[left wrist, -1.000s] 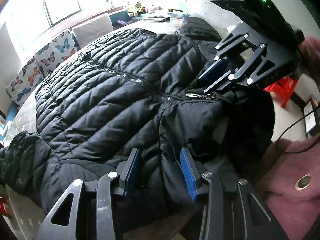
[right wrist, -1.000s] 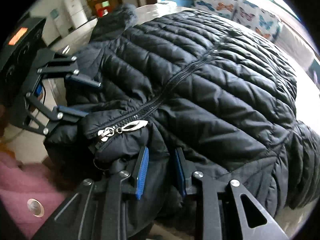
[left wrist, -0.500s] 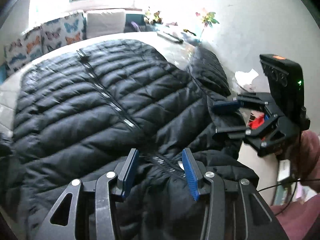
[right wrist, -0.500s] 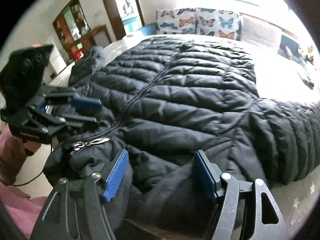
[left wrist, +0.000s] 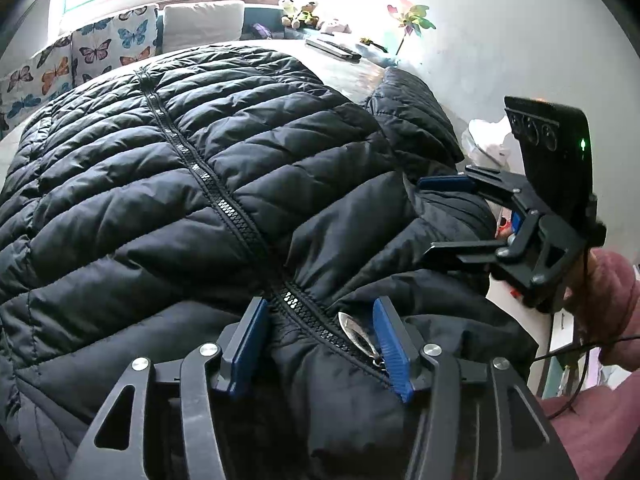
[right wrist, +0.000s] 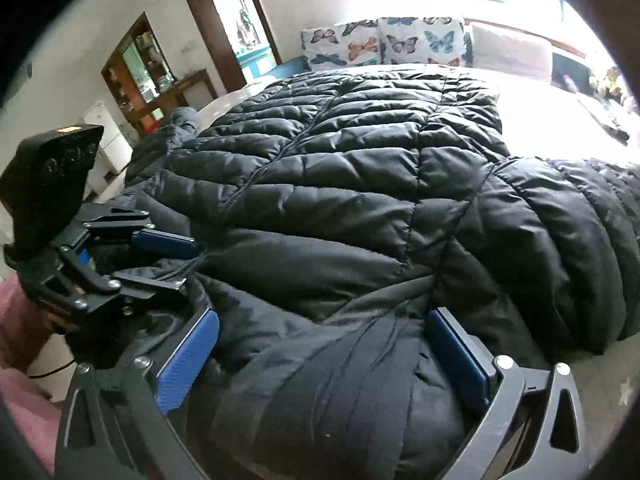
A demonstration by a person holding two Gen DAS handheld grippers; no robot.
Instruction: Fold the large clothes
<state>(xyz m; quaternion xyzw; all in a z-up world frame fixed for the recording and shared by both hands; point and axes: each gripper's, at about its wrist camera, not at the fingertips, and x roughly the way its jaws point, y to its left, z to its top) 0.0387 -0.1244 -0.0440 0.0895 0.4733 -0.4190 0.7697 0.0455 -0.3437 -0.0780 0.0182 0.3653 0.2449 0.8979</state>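
Here we are letting go of the jacket (left wrist: 208,184) collar, left gripper (left wrist: 320,344) and right gripper (right wrist: 320,364) opening around it, so next we regrip a sleeve.

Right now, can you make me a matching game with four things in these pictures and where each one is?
Things:
1. black puffer jacket
2. silver zipper pull
3. butterfly cushions
4. pinwheel

Places:
A. along the seat behind the table
B. at the far end of the table, by the white wall
C. spread out flat on the table, zipped up
D. between the blue pads of the left hand-held gripper

Pairs: 1-C, 2-D, 3-A, 4-B
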